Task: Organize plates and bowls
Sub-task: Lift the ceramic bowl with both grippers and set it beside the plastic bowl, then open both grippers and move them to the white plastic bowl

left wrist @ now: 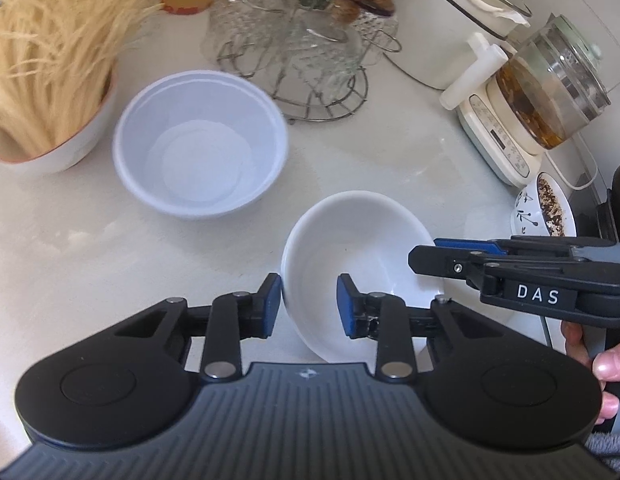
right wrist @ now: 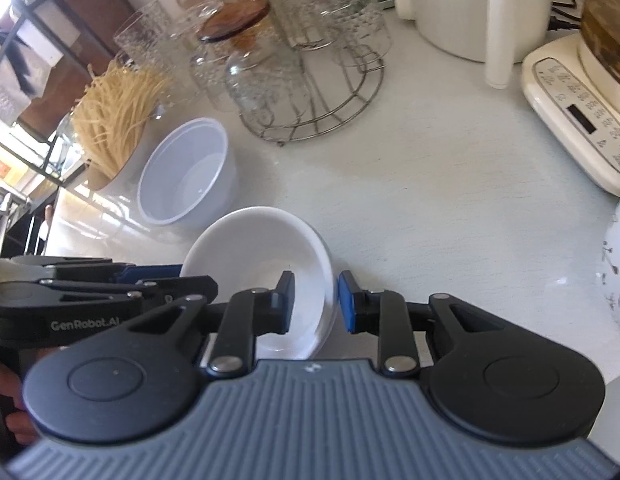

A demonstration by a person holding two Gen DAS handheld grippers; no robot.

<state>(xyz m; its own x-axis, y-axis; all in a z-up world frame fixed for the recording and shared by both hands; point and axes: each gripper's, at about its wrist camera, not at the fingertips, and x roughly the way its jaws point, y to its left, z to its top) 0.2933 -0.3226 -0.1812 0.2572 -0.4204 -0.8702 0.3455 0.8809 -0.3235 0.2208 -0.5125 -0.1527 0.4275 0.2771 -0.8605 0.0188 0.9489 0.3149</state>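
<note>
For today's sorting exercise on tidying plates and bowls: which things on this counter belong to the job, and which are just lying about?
Belongs to the job:
- small white bowl, straddled at its rim by both hand-held grippers
- larger white bowl
- patterned dish

Just lying about:
- noodle bowl
- rack of glass cups
- glass kettle
- white cooker

black gripper (left wrist: pixel 305 304), blue pads (left wrist: pixel 346 308), ribbed grey body

White countertop (left wrist: pixel 410 168) carrying a white ceramic bowl (left wrist: pixel 362 240), plastic bowl (left wrist: pixel 201 140), bowl of dry noodles (left wrist: pixel 49 92), wire glass rack (left wrist: pixel 310 76) and kettle base (left wrist: pixel 498 136).
</note>
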